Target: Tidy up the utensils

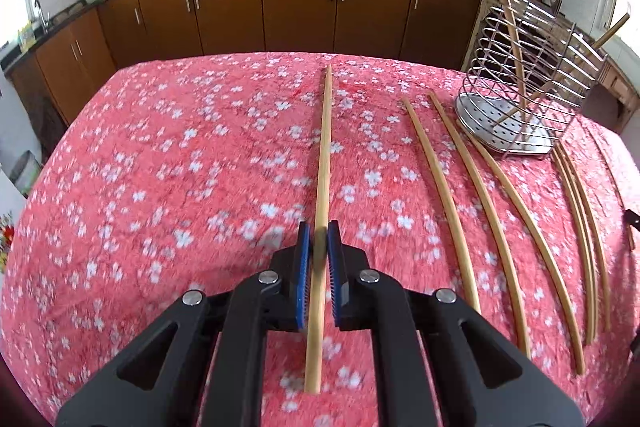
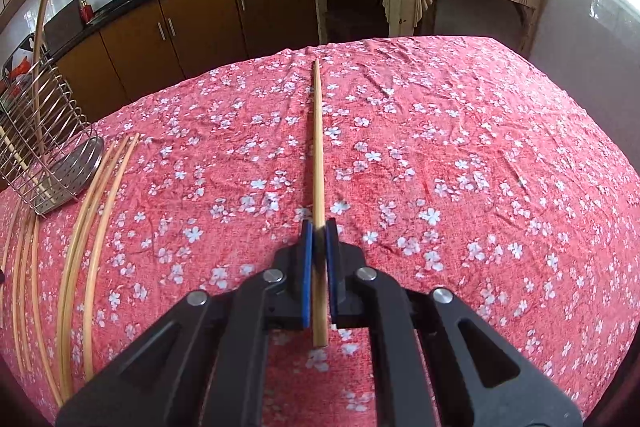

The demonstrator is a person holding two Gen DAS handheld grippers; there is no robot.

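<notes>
Left gripper (image 1: 320,233) is clamping a chopstick (image 1: 323,147) at frame center; right gripper (image 2: 319,229) is gripping another chopstick (image 2: 318,147) likewise; wire holder (image 1: 532,75) is sitting upper right w/ chopsticks inside.

two bamboo chopsticks (image 1: 323,163) (image 2: 318,155) clamped; others (image 1: 448,203) loose beside wire holder (image 1: 524,83).

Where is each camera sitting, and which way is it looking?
Left wrist: sits on the left claw, looking along its chopstick across the pink tablecloth; metal rack to the right.
Right wrist: sits on the right claw, looking along its own chopstick; rack to the left.
Shared: rack, tablecloth, brown cabinets, loose chopsticks.
</notes>
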